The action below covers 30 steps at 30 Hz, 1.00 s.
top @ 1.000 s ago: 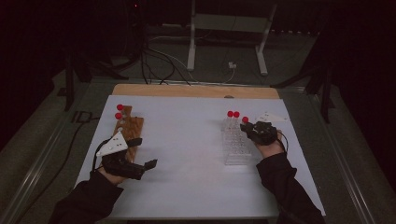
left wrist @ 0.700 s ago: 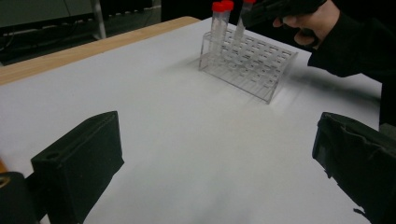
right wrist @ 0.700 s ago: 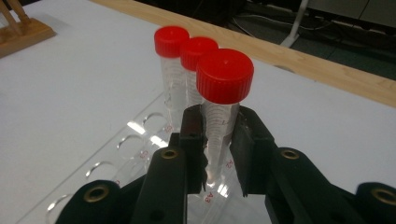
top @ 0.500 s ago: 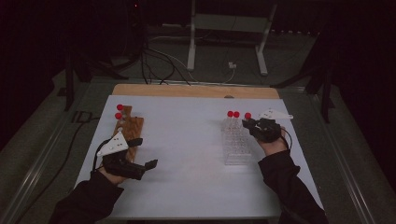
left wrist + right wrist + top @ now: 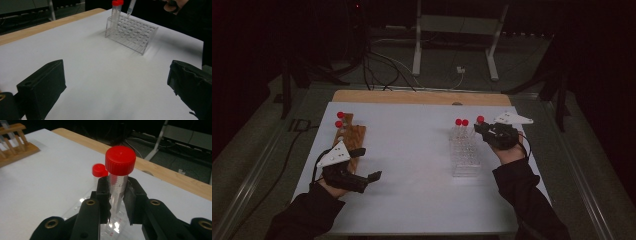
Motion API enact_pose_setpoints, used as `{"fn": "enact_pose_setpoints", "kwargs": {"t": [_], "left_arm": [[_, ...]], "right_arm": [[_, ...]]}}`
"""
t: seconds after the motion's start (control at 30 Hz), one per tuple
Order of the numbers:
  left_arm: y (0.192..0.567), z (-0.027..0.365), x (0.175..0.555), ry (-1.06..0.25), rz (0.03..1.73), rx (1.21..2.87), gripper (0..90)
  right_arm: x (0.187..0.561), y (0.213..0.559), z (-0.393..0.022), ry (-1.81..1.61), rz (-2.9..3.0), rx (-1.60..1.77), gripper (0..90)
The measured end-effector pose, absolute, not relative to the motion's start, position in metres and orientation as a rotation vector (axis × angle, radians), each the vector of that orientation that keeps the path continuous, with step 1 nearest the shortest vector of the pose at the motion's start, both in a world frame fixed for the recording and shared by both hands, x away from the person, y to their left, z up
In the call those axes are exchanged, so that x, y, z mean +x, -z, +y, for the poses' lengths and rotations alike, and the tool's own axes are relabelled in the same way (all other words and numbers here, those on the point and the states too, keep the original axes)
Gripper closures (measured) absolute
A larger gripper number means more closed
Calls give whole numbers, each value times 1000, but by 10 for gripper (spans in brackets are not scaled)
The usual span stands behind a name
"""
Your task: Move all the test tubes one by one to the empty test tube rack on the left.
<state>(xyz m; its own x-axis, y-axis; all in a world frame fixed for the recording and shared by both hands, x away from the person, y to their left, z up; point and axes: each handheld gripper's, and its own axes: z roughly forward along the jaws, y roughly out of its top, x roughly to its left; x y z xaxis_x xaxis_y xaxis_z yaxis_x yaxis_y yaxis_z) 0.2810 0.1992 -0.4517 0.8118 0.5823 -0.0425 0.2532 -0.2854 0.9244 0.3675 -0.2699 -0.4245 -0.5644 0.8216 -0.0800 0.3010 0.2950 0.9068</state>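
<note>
A clear tube with a red cap (image 5: 120, 160) stands upright between the jaws of my right gripper (image 5: 117, 195), which is shut on it just below the cap. In the high view the right gripper (image 5: 482, 131) holds this tube (image 5: 480, 120) over the far right corner of the clear plastic rack (image 5: 466, 159). Two more red-capped tubes (image 5: 461, 122) stand at the far end of that rack. My left gripper (image 5: 368, 164) rests open on the white table, beside a wooden rack (image 5: 352, 136). In the left gripper view the jaws of the left gripper (image 5: 116, 71) stand wide apart with bare table between them.
The wooden rack carries two red-capped tubes (image 5: 340, 119) at its far end. A white sheet (image 5: 412, 150) covers the table, and a strip of wood (image 5: 417, 97) shows along its far edge. Cables and a metal stand (image 5: 452, 30) lie beyond the table.
My right gripper has risen with the red-capped tube, lifting it higher above the clear rack. The left gripper has stayed where it was.
</note>
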Motion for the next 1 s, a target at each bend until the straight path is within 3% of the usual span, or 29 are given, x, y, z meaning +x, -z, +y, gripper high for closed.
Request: {"fn": "enact_pose_setpoints", "kwargs": {"t": [0.43, 1.0], "left_arm": [[448, 194, 278, -362, 610, 1877, 23], [443, 182, 276, -343, 574, 1886, 35]], "right_arm": [[353, 413, -243, -1298, 2088, 909, 750], [331, 425, -207, -1337, 2215, 806, 749]]}}
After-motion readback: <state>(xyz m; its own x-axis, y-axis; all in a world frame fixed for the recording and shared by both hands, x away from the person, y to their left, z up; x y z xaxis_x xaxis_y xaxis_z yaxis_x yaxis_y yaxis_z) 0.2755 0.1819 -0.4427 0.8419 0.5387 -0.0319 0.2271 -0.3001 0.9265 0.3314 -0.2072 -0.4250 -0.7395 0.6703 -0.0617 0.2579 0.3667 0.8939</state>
